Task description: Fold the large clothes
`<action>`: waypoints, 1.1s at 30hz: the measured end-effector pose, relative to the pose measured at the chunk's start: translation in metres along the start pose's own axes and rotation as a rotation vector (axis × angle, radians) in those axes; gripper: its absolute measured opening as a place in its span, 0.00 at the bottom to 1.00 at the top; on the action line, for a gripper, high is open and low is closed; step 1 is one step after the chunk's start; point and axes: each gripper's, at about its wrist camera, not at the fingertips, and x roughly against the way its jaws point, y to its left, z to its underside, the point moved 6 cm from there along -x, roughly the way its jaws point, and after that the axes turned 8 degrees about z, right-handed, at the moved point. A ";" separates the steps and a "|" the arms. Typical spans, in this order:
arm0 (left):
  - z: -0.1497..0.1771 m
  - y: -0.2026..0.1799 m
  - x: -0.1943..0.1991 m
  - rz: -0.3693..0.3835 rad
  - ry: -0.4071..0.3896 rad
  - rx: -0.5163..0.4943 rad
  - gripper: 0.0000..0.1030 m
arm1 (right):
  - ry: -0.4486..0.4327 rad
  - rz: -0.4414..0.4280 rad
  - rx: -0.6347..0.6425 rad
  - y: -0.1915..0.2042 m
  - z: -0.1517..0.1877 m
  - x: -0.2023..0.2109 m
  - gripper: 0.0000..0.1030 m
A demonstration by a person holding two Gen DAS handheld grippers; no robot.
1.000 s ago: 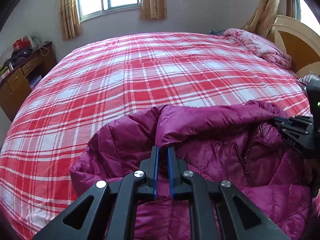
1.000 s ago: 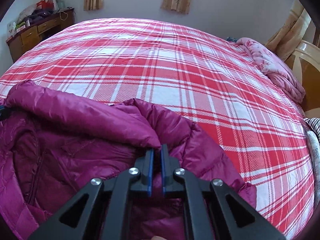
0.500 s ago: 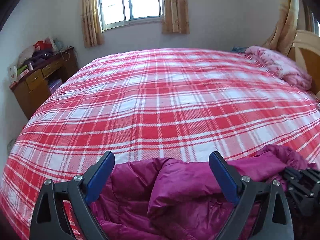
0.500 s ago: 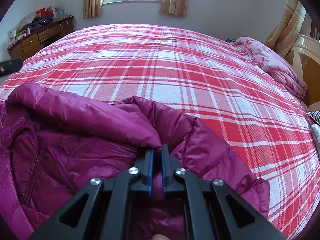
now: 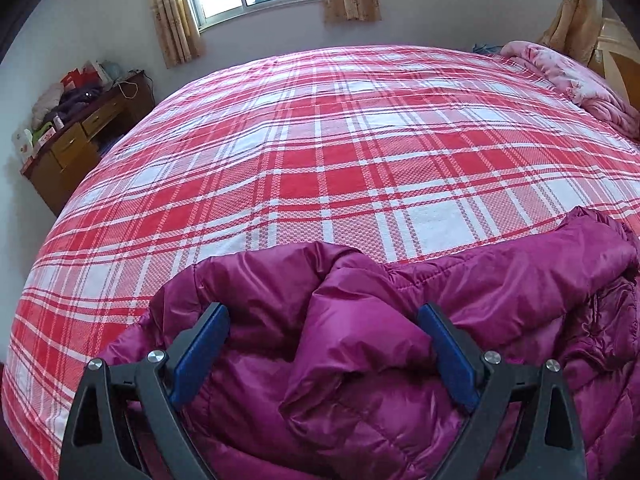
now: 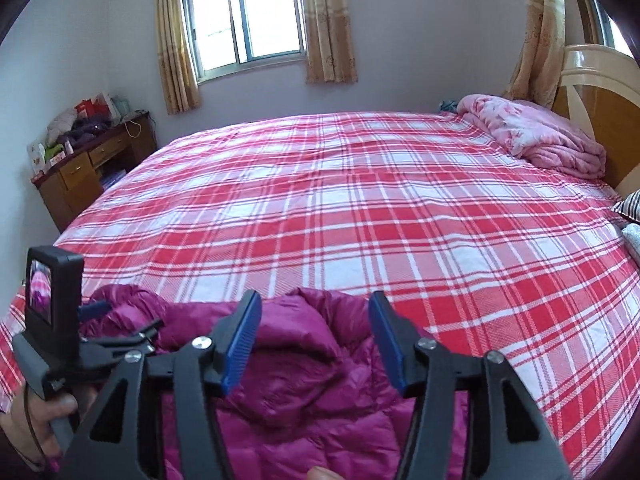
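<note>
A magenta quilted down jacket (image 5: 400, 320) lies bunched at the near edge of the bed; it also shows in the right wrist view (image 6: 304, 380). My left gripper (image 5: 322, 316) is open, its blue pads wide apart over a puffed fold of the jacket, holding nothing. My right gripper (image 6: 314, 304) is open and empty, raised a little above the jacket's far edge. In the right wrist view the left gripper's body and camera (image 6: 52, 304) appear at the lower left, held by a hand.
The bed has a red and white plaid cover (image 5: 340, 152). A pink bundled quilt (image 6: 536, 136) lies by the wooden headboard (image 6: 600, 92) at the right. A wooden desk with clutter (image 6: 84, 164) stands at the left wall. A window with curtains (image 6: 248, 16) is behind.
Both grippers let go of the jacket: the left opened first, then the right opened and lifted up and back. The jacket fold now lies loose on the bed.
</note>
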 end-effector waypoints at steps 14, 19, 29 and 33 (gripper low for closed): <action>-0.005 -0.019 -0.019 0.098 0.049 0.016 0.93 | 0.144 -0.009 0.113 0.027 0.054 -0.066 0.58; -0.001 -0.020 -0.023 0.100 0.049 0.022 0.93 | 0.161 0.000 0.124 0.030 0.059 -0.072 0.58; -0.001 -0.021 -0.029 0.077 0.048 0.011 0.96 | 0.179 0.041 0.164 0.034 0.064 -0.079 0.60; -0.001 -0.021 -0.029 0.071 0.047 0.009 0.96 | 0.181 0.047 0.168 0.034 0.064 -0.080 0.61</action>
